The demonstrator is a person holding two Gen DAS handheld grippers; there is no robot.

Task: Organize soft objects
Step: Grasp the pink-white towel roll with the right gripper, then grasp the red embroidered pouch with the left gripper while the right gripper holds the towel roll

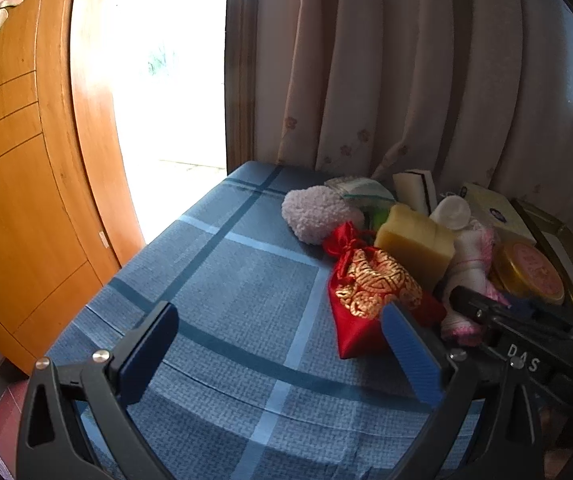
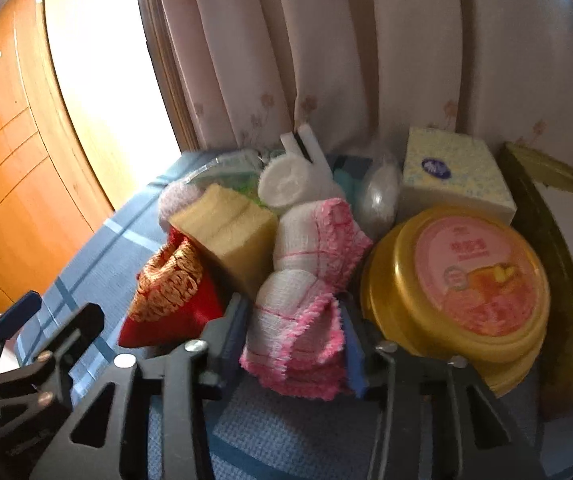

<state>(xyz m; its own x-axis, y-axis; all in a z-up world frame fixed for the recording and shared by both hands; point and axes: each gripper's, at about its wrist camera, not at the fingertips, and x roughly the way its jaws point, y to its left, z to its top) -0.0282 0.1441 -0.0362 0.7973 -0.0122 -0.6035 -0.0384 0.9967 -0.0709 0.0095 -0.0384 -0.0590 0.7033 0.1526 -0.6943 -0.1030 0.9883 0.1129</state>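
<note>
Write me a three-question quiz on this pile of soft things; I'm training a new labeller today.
1. True or false: the yellow sponge lies flat on the blue checked cloth.
2. What lies between the right gripper jaws: A red pouch, B pink-edged cloth, C gold tin?
3. Is anything between the left gripper jaws?

Key: 1 false, it leans on the red pouch; 2 B; 3 no, they stand open over bare cloth.

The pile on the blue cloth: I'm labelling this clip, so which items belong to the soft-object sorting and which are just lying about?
Job:
pink-edged cloth
yellow sponge
red pouch
fluffy ball
white roll

Lying about:
gold tin
tissue box
curtain
wooden door
</note>
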